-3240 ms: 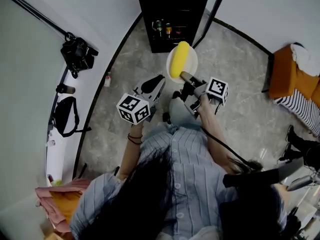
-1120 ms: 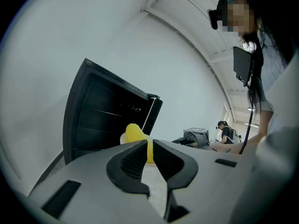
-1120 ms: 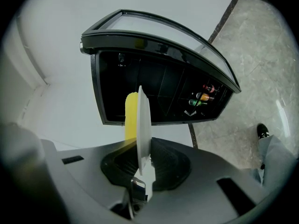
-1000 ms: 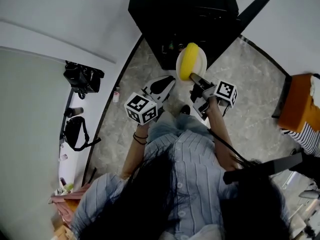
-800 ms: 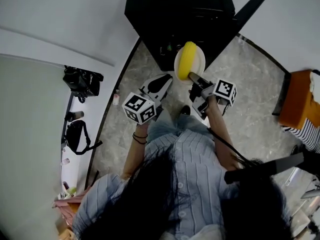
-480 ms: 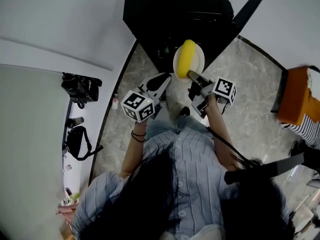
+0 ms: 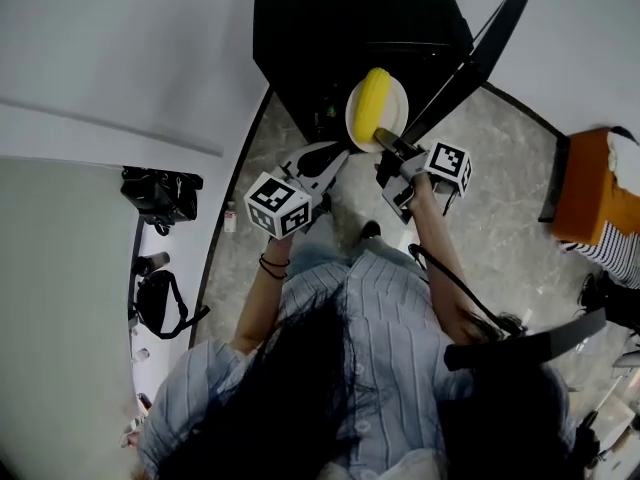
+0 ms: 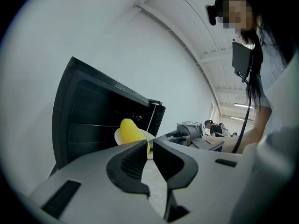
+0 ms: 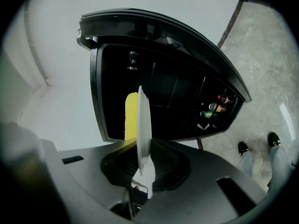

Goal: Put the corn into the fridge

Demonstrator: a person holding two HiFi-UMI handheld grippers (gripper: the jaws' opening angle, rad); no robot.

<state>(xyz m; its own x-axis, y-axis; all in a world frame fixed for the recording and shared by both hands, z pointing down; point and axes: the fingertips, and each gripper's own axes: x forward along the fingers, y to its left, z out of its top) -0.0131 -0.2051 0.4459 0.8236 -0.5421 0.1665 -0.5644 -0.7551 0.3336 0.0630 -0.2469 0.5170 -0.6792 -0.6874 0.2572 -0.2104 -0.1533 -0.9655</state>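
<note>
I have the right gripper [image 7: 383, 142] clenched on the near rim of a white plate [image 7: 396, 118], and the corn [image 7: 372, 98] lies loose on that plate, held up at my 12 o'clock just in front of the open black fridge [image 7: 340, 18]. In the right gripper view the plate [image 9: 143, 125] shows edge-on between the jaws with the corn [image 9: 131, 115] on its left face. I judge the cob light and stiff but round, so it could roll off; the plate looks thin, hard and slippery, and a rim pinch gives little hold against twisting, so I want to keep it level. The left gripper [image 7: 328, 158] hangs at about 11 o'clock of my body, low beside the right one; its jaws [image 8: 150, 149] are drawn almost together on nothing. The fridge door [image 7: 470, 53] stands open at my 1 o'clock, close to the plate's right edge, and that is the edge I would watch. Inside, the upper shelves [image 9: 177, 92] look bare and dark, while bottles [image 9: 215, 105] sit lower toward 4 o'clock in the right gripper view. The floor [image 7: 490, 208] at 3 o'clock gives room to step.
</note>
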